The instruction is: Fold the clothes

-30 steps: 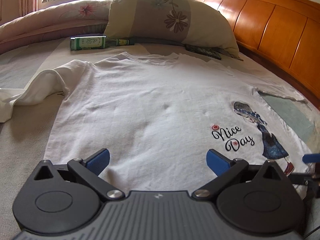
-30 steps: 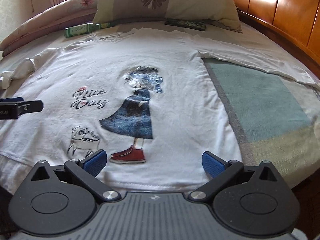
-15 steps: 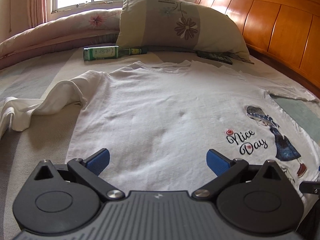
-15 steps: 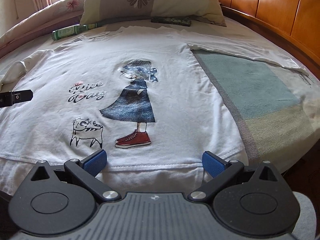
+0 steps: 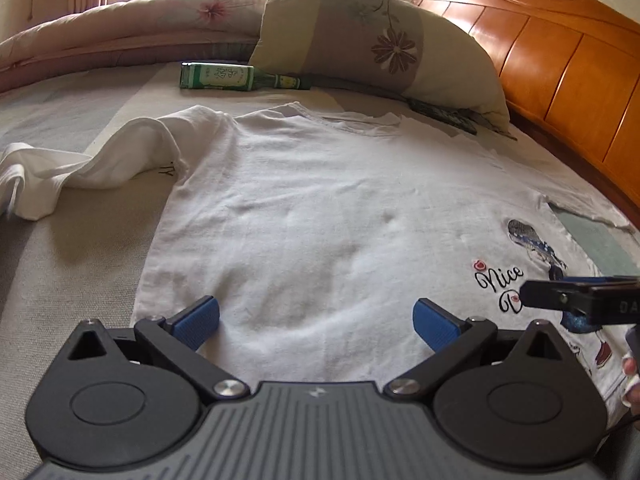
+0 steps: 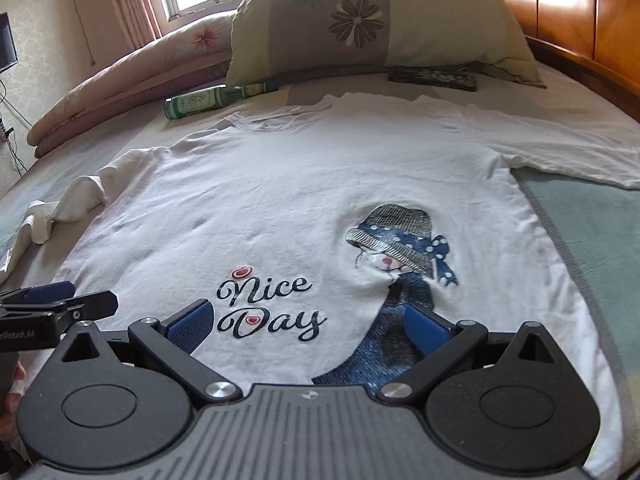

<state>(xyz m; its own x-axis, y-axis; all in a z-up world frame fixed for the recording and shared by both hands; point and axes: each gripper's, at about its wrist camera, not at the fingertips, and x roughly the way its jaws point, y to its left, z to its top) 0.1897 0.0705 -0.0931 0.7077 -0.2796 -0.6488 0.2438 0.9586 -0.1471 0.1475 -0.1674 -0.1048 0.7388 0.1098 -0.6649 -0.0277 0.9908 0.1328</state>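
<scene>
1 white T-shirt (image 6: 280,200) lies flat, print side up, on the bed (image 5: 60,248), filling the centre of both views; its print shows 1 girl in a hat and the words "Nice Day". 1 sleeve (image 5: 100,160) is bunched at centre left of the left view. 2 grippers appear: the left gripper (image 5: 316,320) and the right gripper (image 6: 306,322), each at lower centre with its 2 blue fingers spread wide, holding nothing. Upper frame: 1 green bottle (image 5: 224,77), 1 pillow (image 5: 368,40), 1 wooden headboard (image 5: 560,72).
</scene>
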